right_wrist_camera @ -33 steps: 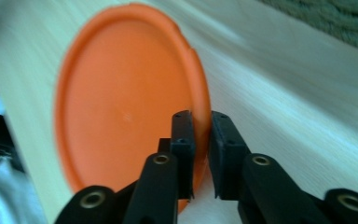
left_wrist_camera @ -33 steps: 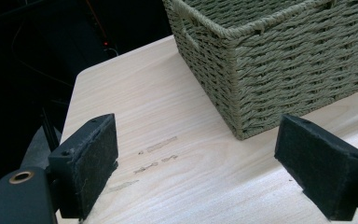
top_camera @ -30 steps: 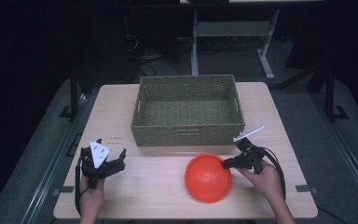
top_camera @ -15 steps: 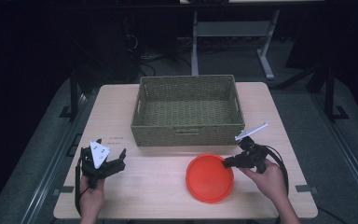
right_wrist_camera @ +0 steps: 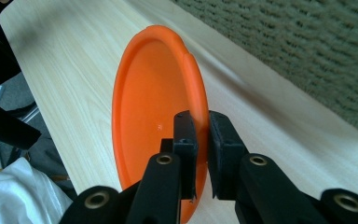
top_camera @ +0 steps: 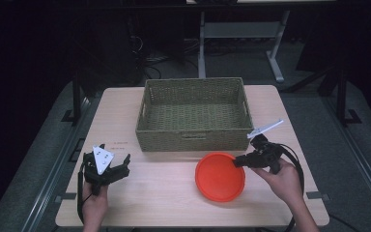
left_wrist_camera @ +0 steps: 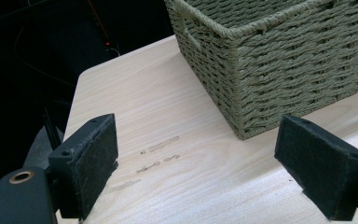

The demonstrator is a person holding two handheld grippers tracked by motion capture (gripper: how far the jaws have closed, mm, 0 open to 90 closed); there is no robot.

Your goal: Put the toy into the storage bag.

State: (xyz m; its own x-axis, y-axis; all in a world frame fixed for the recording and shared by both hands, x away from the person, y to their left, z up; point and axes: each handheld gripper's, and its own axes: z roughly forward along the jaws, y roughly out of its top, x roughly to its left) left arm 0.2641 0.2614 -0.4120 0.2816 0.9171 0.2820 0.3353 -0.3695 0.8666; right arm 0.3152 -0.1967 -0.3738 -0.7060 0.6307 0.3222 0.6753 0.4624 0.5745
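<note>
The right claw (top_camera: 237, 161) is clamped on the rim of an orange plate (top_camera: 220, 176), one jaw inside the rim and one outside, as the right gripper view makes plain: the two black pads pinch the plate's (right_wrist_camera: 154, 116) near edge between them. In the high view the plate lies on the pale wooden surface (top_camera: 164, 193), right of centre and just in front of the woven basket (top_camera: 193, 113), close to its front wall but apart from it. The right hand (top_camera: 282, 179) holds its claw at the plate's right edge, with the cable looping behind it. The left claw (top_camera: 113, 166) sits well apart at the surface's left front, held by the left hand (top_camera: 94, 203); its jaws stand wide apart with nothing between them, and the left gripper view shows bare wood (left_wrist_camera: 177, 154) and the basket's (left_wrist_camera: 279, 60) corner ahead.
</note>
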